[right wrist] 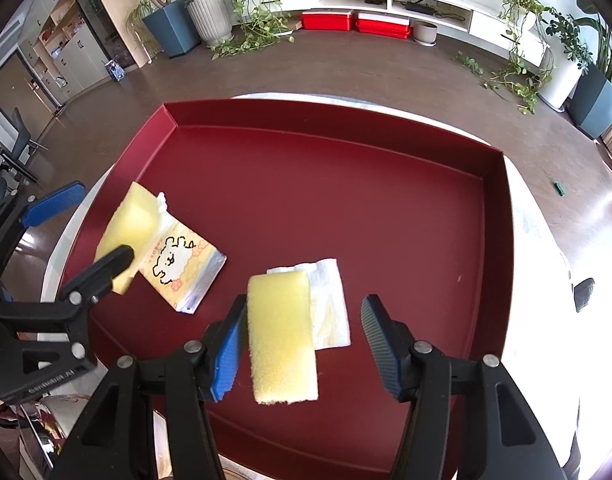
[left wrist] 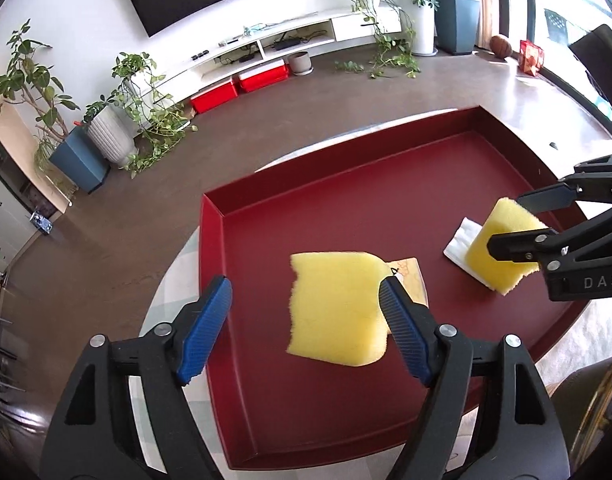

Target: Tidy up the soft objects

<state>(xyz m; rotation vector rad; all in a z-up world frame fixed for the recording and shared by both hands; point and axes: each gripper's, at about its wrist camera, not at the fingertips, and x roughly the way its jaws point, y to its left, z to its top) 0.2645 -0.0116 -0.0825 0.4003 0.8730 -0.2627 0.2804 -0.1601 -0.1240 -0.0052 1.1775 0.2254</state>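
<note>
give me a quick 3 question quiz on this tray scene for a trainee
1. True or false: the left gripper is clamped shut on its yellow sponge.
2. What does the sponge by the right gripper partly cover? A) white folded tissue B) tissue packet C) red box
3. Fill in: the cartoon-printed tissue packet lies in the ____ tray.

Key: 1 false, its jaws are open. 2 A, the right-hand sponge lies over the white folded tissue. 3 dark red.
</note>
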